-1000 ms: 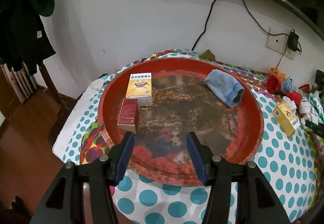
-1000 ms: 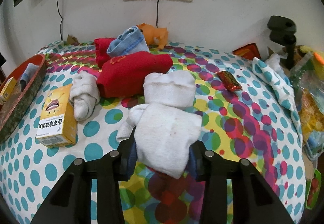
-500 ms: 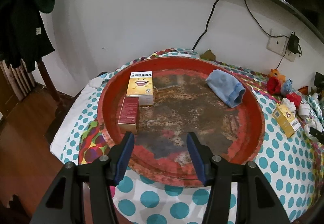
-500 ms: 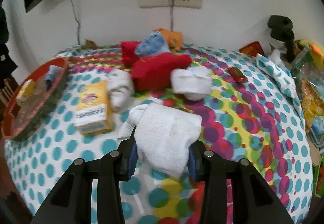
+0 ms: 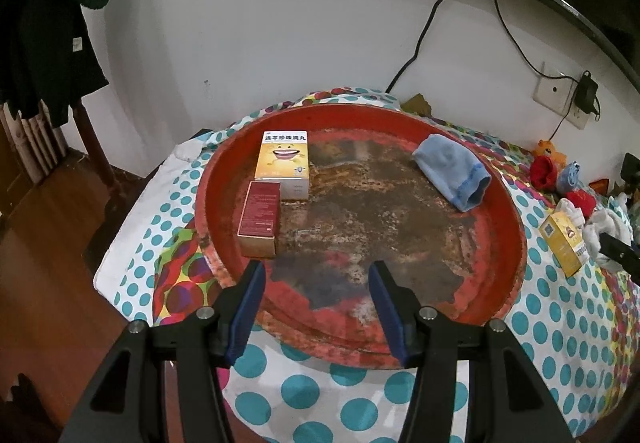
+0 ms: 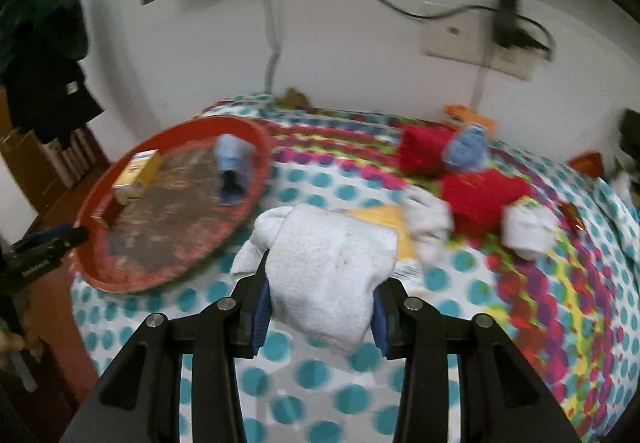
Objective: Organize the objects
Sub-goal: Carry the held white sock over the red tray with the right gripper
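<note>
Right wrist view shows the right gripper (image 6: 320,317) with its jaws clenched on a rolled white terry sock (image 6: 328,267), lifted clear of the polka-dot tablecloth (image 6: 460,323); this picture is blurred. Beyond it to the left lies the round red metal tray with a rusty worn floor (image 6: 262,163), the likely drop spot, and to the right a loose heap of red cloth items (image 6: 480,191), more white socks (image 6: 528,231) and a blue sock (image 6: 468,147). To do this step well, I judge the sock should travel high enough to clear the tray's raised rim and come down on bare floor near the light blue rolled sock (image 5: 452,173), apart from the boxes. From the left wrist camera, the left gripper (image 5: 316,303) hovers at the tray's near rim, jaws parted and empty. Past them a dark red carton (image 5: 260,217) touches a yellow-and-white box with a cartoon smiling face (image 5: 285,163); the latter has a line of Chinese characters along its top. A matching yellow box (image 5: 564,243) lies outside the tray.
</note>
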A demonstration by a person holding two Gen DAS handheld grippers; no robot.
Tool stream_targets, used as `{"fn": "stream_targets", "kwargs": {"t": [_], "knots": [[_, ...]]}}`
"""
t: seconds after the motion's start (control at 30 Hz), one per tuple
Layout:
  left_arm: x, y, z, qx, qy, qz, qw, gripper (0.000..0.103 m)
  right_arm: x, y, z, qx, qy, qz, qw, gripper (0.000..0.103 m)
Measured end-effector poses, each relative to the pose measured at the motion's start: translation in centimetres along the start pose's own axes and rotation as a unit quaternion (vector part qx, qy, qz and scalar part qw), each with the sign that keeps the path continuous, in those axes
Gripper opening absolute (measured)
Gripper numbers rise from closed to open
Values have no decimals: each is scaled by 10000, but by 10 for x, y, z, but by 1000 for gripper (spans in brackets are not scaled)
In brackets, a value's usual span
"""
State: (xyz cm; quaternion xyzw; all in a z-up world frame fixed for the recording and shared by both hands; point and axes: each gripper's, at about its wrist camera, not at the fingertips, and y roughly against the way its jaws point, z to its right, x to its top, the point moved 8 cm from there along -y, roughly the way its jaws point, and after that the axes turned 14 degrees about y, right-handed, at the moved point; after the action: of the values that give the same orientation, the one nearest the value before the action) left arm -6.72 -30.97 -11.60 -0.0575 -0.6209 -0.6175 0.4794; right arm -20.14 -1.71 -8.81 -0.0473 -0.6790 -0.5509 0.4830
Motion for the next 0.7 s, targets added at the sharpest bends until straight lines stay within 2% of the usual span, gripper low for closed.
{"fn": "stream_targets", "kwargs": {"t": [0.33, 0.7], "knots": [[3, -1, -7, 46, 109, -5, 9999, 55, 40, -29, -68, 393, 526, -64, 9978, 39], [5, -3, -12, 96, 154, 9, 9998, 55, 61, -76, -107, 339, 1024, -369, 9935, 40]]}}
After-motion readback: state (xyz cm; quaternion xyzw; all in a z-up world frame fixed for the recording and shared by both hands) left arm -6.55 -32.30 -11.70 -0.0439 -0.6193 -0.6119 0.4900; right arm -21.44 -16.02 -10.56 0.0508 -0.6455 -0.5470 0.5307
